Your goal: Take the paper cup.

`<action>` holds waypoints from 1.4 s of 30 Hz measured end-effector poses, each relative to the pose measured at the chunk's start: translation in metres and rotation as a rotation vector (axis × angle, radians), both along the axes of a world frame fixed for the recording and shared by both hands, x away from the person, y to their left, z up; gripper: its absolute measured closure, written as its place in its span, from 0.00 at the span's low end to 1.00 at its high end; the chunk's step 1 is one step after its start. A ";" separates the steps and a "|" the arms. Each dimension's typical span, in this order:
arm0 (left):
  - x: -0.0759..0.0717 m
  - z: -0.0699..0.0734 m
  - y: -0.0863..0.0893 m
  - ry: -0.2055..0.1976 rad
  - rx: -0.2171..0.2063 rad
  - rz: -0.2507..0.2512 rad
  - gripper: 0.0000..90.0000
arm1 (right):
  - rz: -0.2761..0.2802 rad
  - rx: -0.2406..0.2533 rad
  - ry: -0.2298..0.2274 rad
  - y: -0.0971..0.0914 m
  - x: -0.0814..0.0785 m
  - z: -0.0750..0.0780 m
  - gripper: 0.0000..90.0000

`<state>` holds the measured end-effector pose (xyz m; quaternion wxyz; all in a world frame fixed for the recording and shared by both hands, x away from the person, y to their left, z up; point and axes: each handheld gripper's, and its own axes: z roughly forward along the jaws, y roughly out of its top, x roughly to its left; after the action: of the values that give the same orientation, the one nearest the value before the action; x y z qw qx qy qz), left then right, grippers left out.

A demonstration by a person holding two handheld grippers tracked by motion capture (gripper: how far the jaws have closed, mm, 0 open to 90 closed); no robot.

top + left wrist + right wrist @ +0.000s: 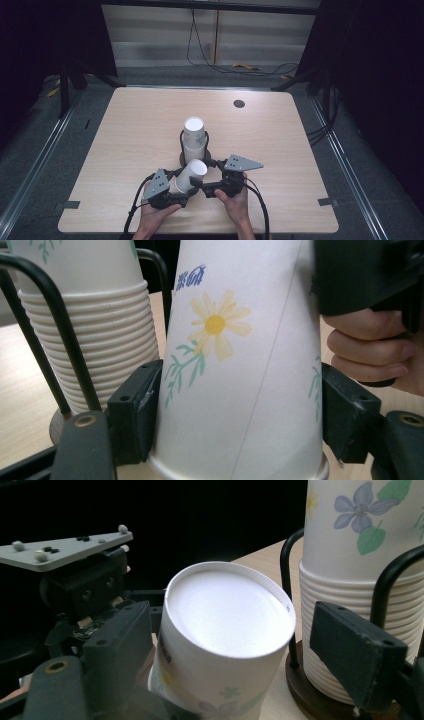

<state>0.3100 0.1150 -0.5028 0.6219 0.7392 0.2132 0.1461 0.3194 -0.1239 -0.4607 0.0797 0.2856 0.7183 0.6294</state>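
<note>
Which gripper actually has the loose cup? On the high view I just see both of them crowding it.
Observer: The left gripper. In the left gripper view both its pads press the sides of the paper cup.
Operator: And the right one?
Observer: The right gripper is open. In its own view the jaws stand either side of the cup's closed base, with a clear gap at one pad.
Operator: How close is the stack?
Observer: Right beside it. The left gripper view shows the stack of cups, many rims nested, in its black wire holder, next to the held cup.
</note>
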 end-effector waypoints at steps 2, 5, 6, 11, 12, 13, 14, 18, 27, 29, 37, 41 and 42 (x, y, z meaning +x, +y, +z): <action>0.000 0.003 0.002 -0.006 0.038 0.008 0.31 | 0.000 -0.012 -0.004 -0.002 -0.002 0.004 0.17; 0.003 0.008 0.009 -0.002 0.060 0.014 0.31 | -0.010 -0.001 -0.017 -0.008 -0.003 0.007 0.17; 0.003 0.010 0.011 0.005 0.050 0.018 0.31 | -0.011 -0.002 -0.020 -0.010 -0.003 0.008 0.17; 0.008 0.017 0.019 0.021 0.072 0.008 0.31 | -0.010 -0.023 -0.020 -0.016 -0.004 0.009 0.17; 0.009 0.019 0.021 0.021 0.078 0.005 0.31 | -0.009 -0.029 -0.022 -0.018 -0.005 0.010 0.16; 0.010 0.020 0.023 0.019 0.081 0.002 0.32 | -0.003 -0.032 -0.027 -0.019 -0.005 0.011 0.16; 0.011 0.021 0.024 0.022 0.079 0.005 0.32 | -0.004 -0.033 -0.027 -0.020 -0.005 0.011 0.16; 0.014 0.025 0.030 0.032 0.103 -0.001 0.32 | 0.001 -0.048 -0.028 -0.023 -0.005 0.012 0.15; 0.021 0.031 0.032 0.058 0.177 -0.035 0.32 | 0.019 -0.120 -0.012 -0.027 -0.002 0.013 0.15; 0.022 0.032 0.031 0.064 0.184 -0.032 0.32 | 0.029 -0.139 -0.004 -0.027 -0.001 0.014 0.16; 0.022 0.037 0.026 0.050 0.243 -0.047 0.32 | 0.025 -0.187 -0.001 -0.028 0.000 0.014 0.16; 0.023 0.037 0.028 0.053 0.271 -0.054 0.32 | 0.034 -0.203 -0.001 -0.028 0.001 0.013 0.16; 0.023 0.037 0.028 0.053 0.277 -0.047 0.32 | 0.037 -0.209 0.003 -0.028 0.001 0.013 0.16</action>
<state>0.3329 0.1425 -0.4662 0.5112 0.8265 0.1898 0.1402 0.3200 -0.1519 -0.4478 0.0966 0.2634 0.7852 0.5520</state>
